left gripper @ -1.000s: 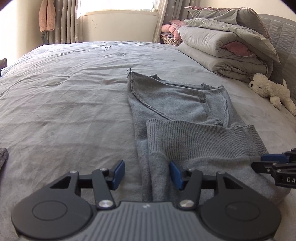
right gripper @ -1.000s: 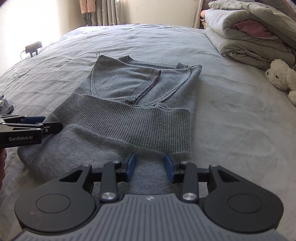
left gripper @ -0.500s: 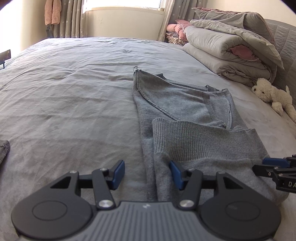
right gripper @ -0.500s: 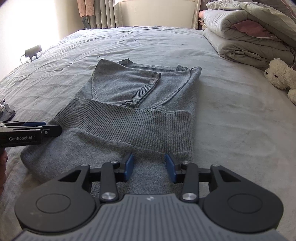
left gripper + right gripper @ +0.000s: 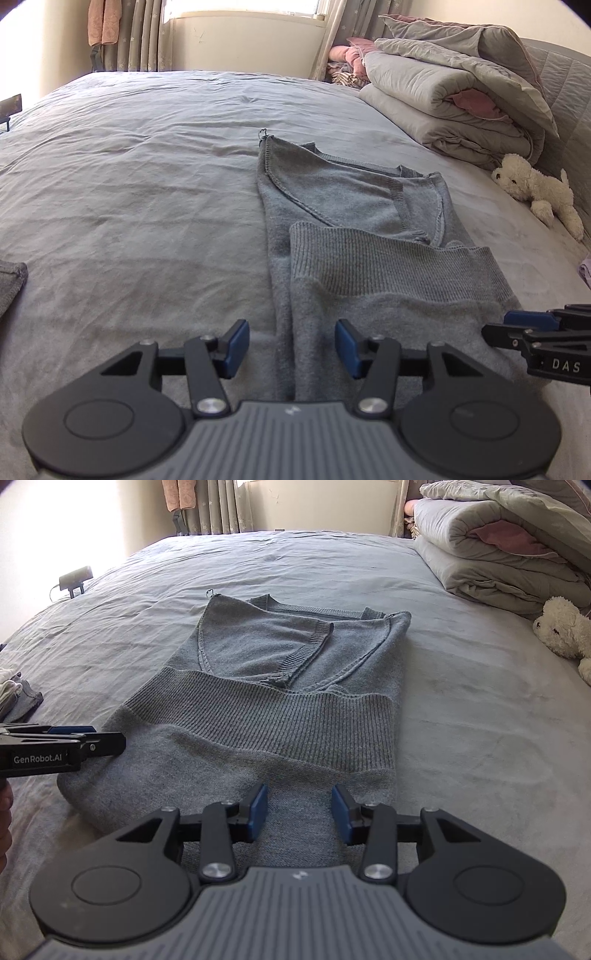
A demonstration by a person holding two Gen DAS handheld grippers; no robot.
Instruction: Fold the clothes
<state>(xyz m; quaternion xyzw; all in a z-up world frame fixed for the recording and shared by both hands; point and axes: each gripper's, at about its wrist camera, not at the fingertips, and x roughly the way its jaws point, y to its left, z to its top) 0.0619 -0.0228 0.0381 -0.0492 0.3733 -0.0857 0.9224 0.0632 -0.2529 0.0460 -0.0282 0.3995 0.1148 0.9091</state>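
Note:
A grey knit sweater (image 5: 369, 266) lies folded on the bed, its ribbed hem band turned up over the body and the neckline at the far end. My left gripper (image 5: 291, 345) hovers at the sweater's near left edge. Its jaws are closing, with the folded edge lying below the gap and the blue pads not touching it. My right gripper (image 5: 300, 812) hangs open over the near edge of the sweater (image 5: 266, 720), with nothing pinched. Each gripper shows in the other's view: the left gripper (image 5: 118, 742) at the sweater's left side, the right gripper (image 5: 491, 330) at its right.
The grey bedsheet (image 5: 129, 192) spreads wide on the left. A folded duvet pile (image 5: 443, 99) and a white plush toy (image 5: 535, 188) lie at the far right. Other garments (image 5: 18, 698) sit at the left edge, beside a person's hand (image 5: 4, 812).
The left wrist view has shifted a little, so the sweater sits lower and further right in it. The sweater itself has not moved. Neither gripper has taken hold of anything.

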